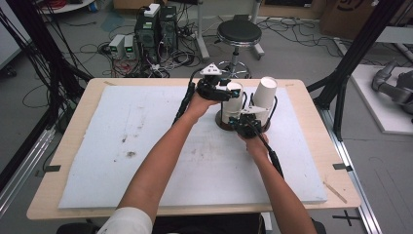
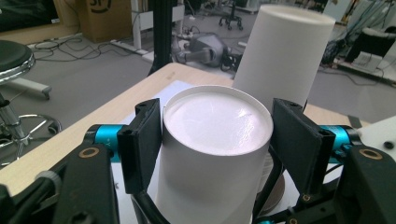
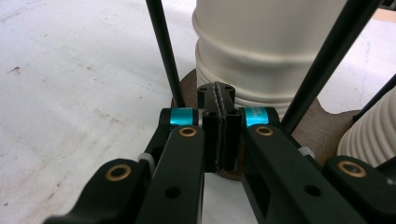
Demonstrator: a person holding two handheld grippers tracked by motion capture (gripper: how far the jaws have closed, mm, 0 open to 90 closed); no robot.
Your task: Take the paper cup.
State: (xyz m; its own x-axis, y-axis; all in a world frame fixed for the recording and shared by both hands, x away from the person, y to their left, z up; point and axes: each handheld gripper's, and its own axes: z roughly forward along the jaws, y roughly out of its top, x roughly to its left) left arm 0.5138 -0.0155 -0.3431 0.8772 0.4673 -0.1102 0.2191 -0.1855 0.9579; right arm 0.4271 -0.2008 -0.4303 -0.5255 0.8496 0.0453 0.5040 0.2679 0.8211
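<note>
- White paper cup stack (image 2: pixel 215 154) stands upside down on a brown wooden holder (image 3: pixel 327 128), beside a taller stack (image 2: pixel 282 56).
- Left gripper (image 2: pixel 217 135) clamps the top cup's sides.
- Right gripper (image 3: pixel 219 133) rests at the holder's edge, jaws pressed together, empty.

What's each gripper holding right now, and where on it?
Left gripper clamps the top cup by its sides, just under the upturned base. Right gripper is shut, holding nothing.

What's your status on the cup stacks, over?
Left gripper clamped on top cup of near stack. Right gripper shut, pressed down on brown base. Second stack close beside; black holder rods flank the cups.
</note>
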